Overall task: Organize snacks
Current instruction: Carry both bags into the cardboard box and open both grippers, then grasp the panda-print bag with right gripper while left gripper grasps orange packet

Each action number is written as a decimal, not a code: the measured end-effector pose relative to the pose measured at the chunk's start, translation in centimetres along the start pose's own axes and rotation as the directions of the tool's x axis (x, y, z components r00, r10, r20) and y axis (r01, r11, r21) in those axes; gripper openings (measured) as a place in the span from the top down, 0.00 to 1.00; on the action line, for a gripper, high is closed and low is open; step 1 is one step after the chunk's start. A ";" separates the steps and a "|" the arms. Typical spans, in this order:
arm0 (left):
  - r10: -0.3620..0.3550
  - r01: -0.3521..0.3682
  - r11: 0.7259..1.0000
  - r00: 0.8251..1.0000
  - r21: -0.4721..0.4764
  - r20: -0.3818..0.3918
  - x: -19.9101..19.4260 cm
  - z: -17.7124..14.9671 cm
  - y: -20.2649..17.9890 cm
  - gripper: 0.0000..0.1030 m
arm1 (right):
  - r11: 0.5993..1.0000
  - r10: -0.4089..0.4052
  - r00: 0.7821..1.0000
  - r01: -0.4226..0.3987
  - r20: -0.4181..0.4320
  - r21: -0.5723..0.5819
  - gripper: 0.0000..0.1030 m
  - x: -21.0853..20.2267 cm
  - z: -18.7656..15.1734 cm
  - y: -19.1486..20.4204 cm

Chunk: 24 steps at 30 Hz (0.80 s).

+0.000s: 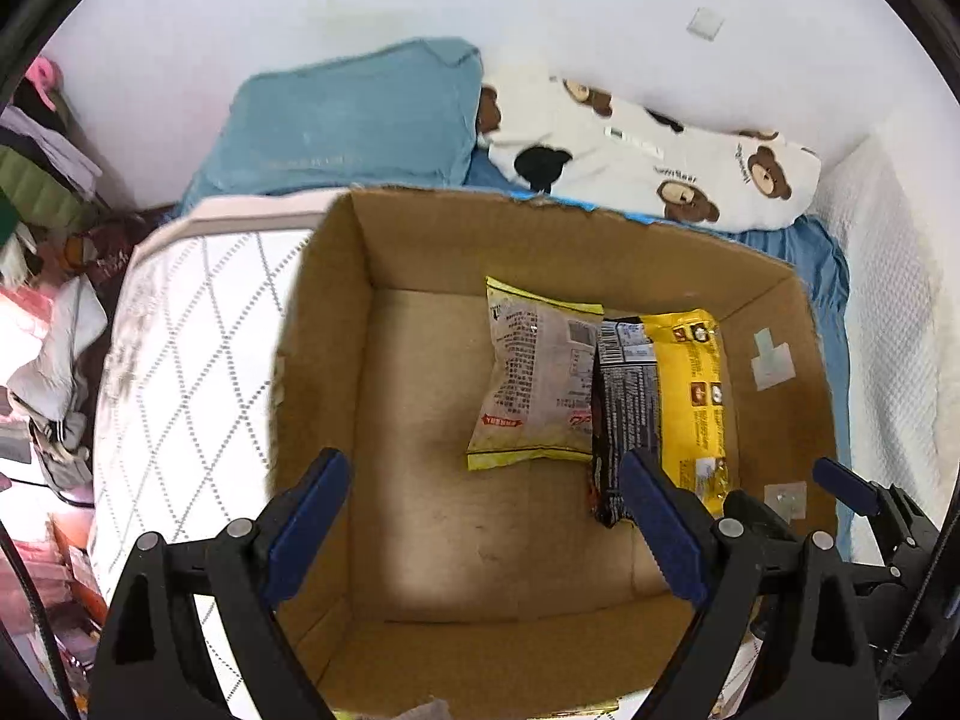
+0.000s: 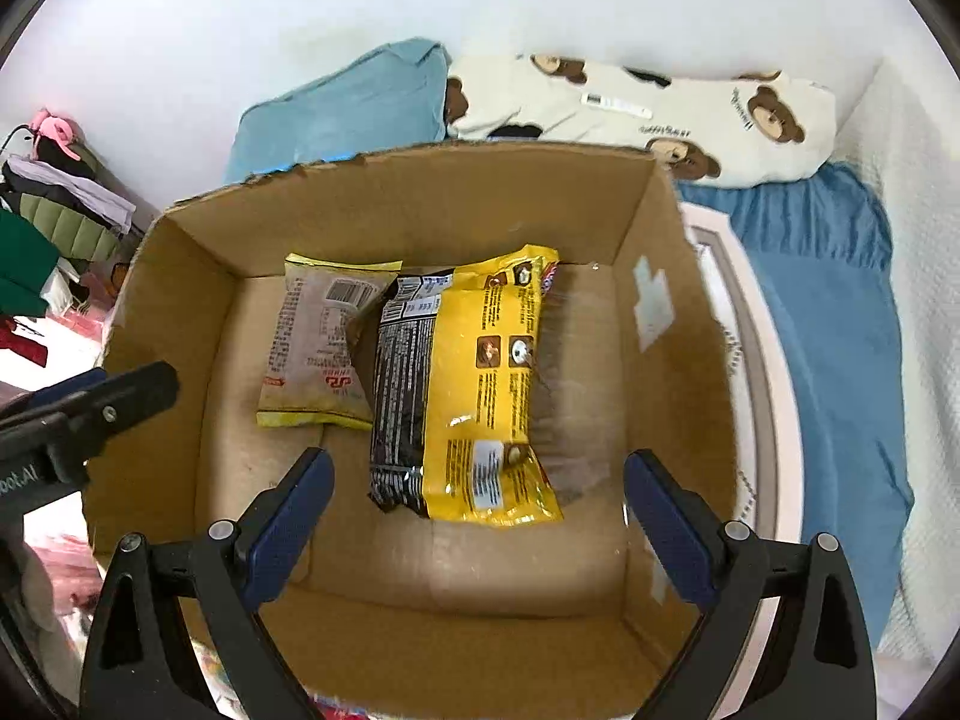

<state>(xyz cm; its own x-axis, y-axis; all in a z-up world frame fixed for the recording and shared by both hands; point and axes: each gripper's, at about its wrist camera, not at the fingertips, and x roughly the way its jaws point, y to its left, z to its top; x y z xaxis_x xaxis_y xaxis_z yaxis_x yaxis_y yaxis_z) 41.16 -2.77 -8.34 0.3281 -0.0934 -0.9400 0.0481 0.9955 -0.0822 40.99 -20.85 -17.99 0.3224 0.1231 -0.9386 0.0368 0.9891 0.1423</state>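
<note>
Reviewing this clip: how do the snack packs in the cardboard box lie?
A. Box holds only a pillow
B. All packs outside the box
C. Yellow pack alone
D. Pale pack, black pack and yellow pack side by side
D: the pale pack, black pack and yellow pack lie on the floor of the cardboard box.

Brown cardboard box (image 2: 420, 198); yellow snack bag (image 2: 486, 396); blue pillow (image 1: 354, 120); bear-patterned white pillow (image 1: 660, 150).

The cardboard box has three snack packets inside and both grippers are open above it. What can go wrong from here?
1. The packets crowd one side of the cardboard box: the yellow packet lies partly on the black packet, which overlaps the pale packet. New snacks dropped there may pile unevenly.
2. The left gripper and right gripper hang close together, so they might collide.
</note>
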 end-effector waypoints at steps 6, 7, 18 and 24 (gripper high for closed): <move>-0.006 0.005 1.000 0.995 0.018 0.102 -4.0 -3.0 -0.7 0.11 | 0.999 -0.036 0.995 0.038 0.097 -0.022 0.04 -4.0 -2.8 0.6; -0.008 0.006 1.000 0.993 0.022 0.114 -4.5 -3.5 -0.8 0.11 | 0.999 -0.041 0.993 0.043 0.114 -0.022 0.04 -4.7 -3.3 0.7; -0.014 0.003 0.999 0.965 0.043 0.260 -10.8 -8.9 -1.9 0.11 | 0.998 -0.051 0.957 0.056 0.286 -0.008 0.04 -12.6 -8.8 1.0; -0.029 0.022 0.999 0.958 0.029 0.286 -12.9 -11.3 -1.8 0.11 | 1.000 -0.030 0.942 0.030 0.333 0.006 0.04 -15.9 -11.3 1.2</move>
<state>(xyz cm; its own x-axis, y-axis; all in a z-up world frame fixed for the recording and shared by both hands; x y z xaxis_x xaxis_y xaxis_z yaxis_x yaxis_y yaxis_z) 26.15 -3.16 0.16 0.5827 -0.1238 -0.8032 0.0822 0.9922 -0.0932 25.26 -20.72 -6.47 0.6181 0.0591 -0.7839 0.0524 0.9918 0.1162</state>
